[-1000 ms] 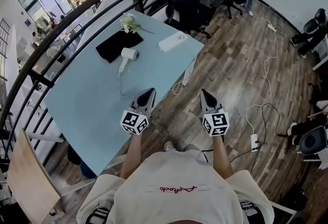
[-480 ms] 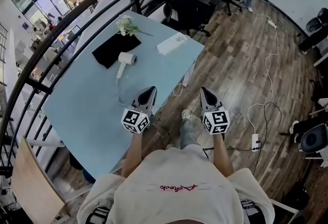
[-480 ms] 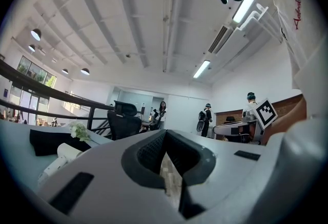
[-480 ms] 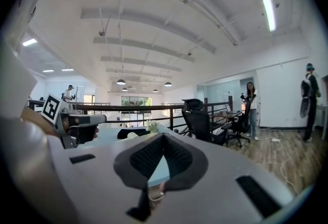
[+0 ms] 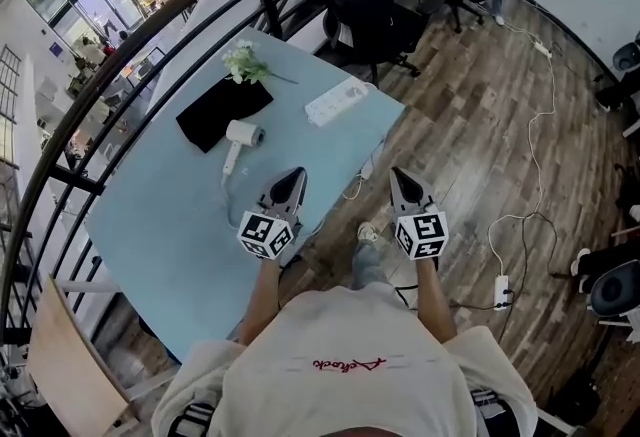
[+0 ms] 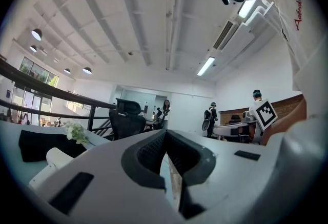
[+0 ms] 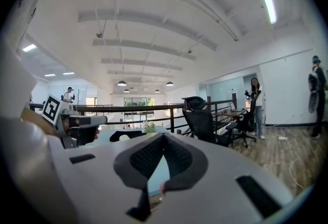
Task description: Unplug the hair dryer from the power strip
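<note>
Both of your grippers are shut with nothing in them. Your left gripper [image 5: 296, 174] hangs above the near edge of the smooth pale-blue tabletop [image 5: 170, 225]. Your right gripper [image 5: 397, 172] is out over the brown wood-plank floor [image 5: 470, 125]. Each gripper view shows ribbed dark pads pressed together at the tips: left gripper [image 6: 165, 134], right gripper [image 7: 163, 136].

The white hair dryer [image 5: 240, 136], a short round barrel on a slim handle, lies on the tabletop beyond the left gripper, well apart from it. It is just beside a flat black cloth [image 5: 220, 109]. The long white rectangular power strip [image 5: 337, 101] lies near the far right corner, and a small bunch of white flowers [image 5: 243, 62] stands behind the cloth.

Only the head view shows the strip and the dryer's thin pale cord [image 5: 226, 203] curling toward you. Its plug is too small to make out. The left gripper view catches the dryer's barrel [image 6: 57, 157] low at its left edge. The right gripper view shows your other gripper's marker cube [image 7: 51, 109].

Compared with a second ago, the tabletop sits closer under you, and the left gripper now reaches further in over its edge.
</note>
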### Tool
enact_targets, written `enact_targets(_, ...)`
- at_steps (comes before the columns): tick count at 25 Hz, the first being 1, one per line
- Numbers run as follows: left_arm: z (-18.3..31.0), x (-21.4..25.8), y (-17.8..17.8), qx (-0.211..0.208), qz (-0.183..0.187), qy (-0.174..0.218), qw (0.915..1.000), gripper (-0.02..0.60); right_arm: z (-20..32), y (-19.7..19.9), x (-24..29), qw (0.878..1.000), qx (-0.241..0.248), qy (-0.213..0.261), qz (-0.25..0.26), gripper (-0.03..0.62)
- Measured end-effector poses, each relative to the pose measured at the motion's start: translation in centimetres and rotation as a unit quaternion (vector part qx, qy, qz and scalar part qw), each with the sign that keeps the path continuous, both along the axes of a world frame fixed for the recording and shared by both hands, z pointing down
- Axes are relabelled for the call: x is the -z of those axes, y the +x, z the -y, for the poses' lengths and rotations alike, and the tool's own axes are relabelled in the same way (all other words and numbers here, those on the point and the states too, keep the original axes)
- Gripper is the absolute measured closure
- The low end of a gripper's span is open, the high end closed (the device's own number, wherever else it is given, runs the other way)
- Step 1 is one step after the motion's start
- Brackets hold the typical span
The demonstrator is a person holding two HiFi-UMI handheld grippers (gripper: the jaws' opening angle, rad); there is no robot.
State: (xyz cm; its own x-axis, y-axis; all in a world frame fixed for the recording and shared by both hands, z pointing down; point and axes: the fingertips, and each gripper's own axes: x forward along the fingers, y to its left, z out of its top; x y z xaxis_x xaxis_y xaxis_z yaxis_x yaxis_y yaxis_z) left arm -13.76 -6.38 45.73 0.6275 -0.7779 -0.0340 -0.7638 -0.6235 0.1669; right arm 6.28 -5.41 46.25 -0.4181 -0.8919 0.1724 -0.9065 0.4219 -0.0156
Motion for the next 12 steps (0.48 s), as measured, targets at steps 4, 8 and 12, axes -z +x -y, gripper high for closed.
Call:
enact_targets(4, 3.2, 0.0, 0.7, 0.012, 0.003, -0.006, 0.9999, 0.573, 3.4, 0.7, -0.2, 1.0, 0.012, -0.006, 0.004, 0.577)
enact_targets(8, 6.6, 0.5, 1.8, 0.023, 0.002, -0.007, 0.9997, 0.573, 7.1, 1.7, 0.1, 1.0, 0.022, -0.007, 0.008, 0.577)
enact_targets(12, 10.1, 1.2, 2.9, 0.033, 0.006, -0.007, 0.9994, 0.573, 10.9, 2.8, 0.6, 0.999, 0.032, -0.005, 0.014, 0.577)
